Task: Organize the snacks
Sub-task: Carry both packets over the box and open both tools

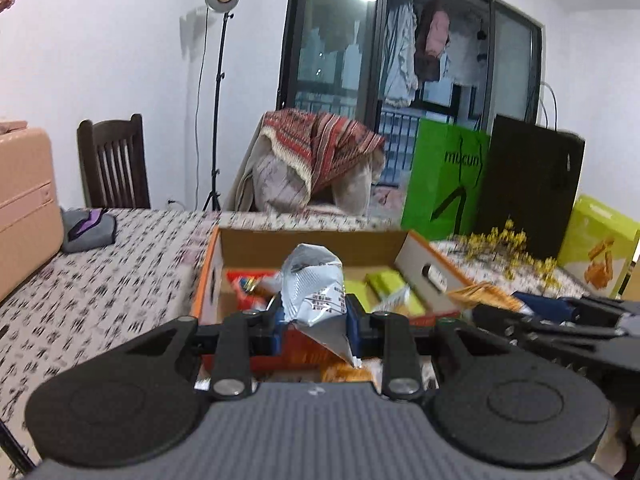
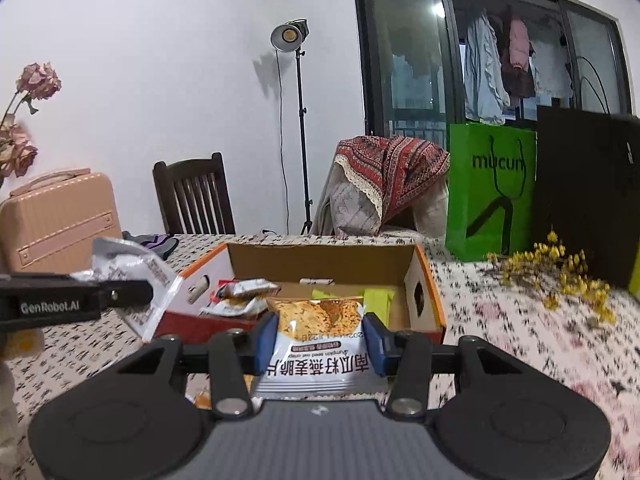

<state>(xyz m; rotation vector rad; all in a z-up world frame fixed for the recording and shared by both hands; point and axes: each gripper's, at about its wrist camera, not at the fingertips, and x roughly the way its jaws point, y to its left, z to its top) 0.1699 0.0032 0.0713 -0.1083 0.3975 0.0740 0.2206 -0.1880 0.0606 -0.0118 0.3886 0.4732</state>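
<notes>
both hand-held grippers clamp snack packets: left (image 1: 316,320) silver packet (image 1: 314,288), right (image 2: 318,344) oat-crisp packet (image 2: 320,344), before the box rim (image 2: 320,246).

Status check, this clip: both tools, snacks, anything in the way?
Left tool shut on silver packet. Right tool shut on oat crisp packet. Box ahead, path open.

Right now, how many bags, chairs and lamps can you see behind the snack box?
Paper bags: 2, green bag and black bag
Chairs: 2, wooden chair and draped chair
Lamps: 1, lamp
Total: 5
</notes>
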